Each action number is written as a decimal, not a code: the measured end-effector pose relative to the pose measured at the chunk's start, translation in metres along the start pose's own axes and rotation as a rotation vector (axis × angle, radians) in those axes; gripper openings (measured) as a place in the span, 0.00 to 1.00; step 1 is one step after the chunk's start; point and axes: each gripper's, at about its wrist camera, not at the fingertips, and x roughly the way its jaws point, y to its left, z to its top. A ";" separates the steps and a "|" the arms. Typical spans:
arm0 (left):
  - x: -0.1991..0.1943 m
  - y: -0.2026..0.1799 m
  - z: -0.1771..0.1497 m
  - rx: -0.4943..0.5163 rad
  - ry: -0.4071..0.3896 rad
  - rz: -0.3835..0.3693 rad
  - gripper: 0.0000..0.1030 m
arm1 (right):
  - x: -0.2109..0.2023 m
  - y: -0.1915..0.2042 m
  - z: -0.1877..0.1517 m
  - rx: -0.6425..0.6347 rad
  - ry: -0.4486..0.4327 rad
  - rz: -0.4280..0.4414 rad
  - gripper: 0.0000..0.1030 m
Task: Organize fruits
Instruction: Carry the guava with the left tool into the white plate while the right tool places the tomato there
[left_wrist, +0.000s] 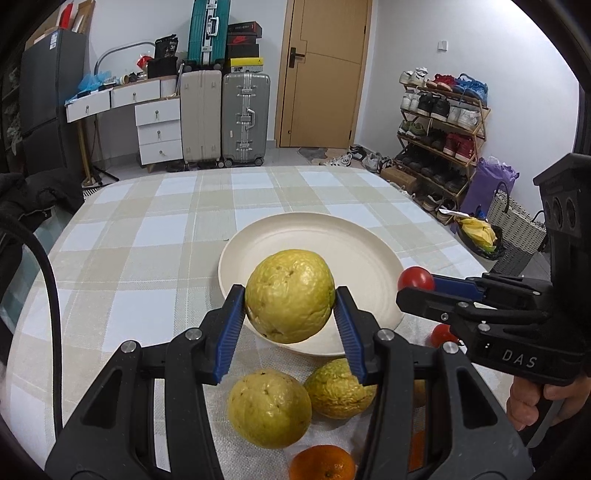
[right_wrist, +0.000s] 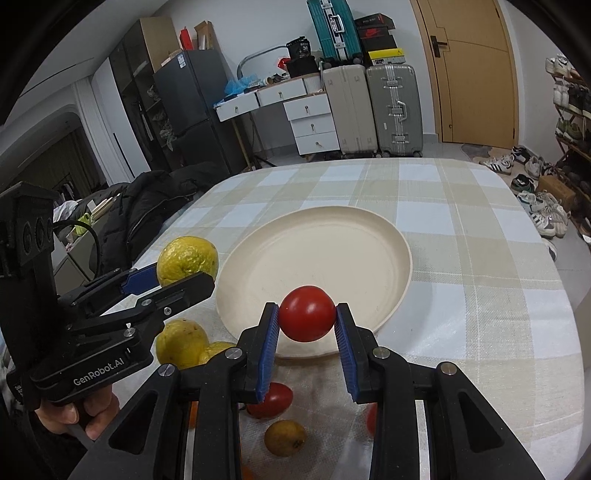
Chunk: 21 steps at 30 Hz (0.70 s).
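Left tool (left_wrist: 290, 301) gripping wrinkled yellow-green round fruit (left_wrist: 290, 295), right tool (right_wrist: 306, 317) gripping small red tomato (right_wrist: 306, 313), both hovering over cream round plate (right_wrist: 369, 236) on checked-cloth surface (right_wrist: 461, 295)

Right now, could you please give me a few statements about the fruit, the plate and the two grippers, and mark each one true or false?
1. The left gripper is shut on a yellow-green fruit. True.
2. The right gripper is open with nothing in it. False: it is shut on a red tomato.
3. The cream plate has no fruit resting on it. True.
4. Fruit lies on the checked tablecloth near the plate's near edge. True: two yellow-green fruits and an orange lie there.
5. The plate is dark blue. False: it is cream.
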 end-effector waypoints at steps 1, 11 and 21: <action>0.005 0.000 -0.001 0.000 0.013 0.000 0.45 | 0.002 0.000 0.000 0.002 0.004 0.001 0.31; 0.033 0.000 -0.004 0.007 0.058 0.005 0.45 | 0.023 -0.005 0.000 0.018 0.028 0.005 0.31; 0.052 0.000 -0.005 0.020 0.105 0.027 0.45 | 0.035 -0.012 0.002 0.027 0.054 -0.008 0.31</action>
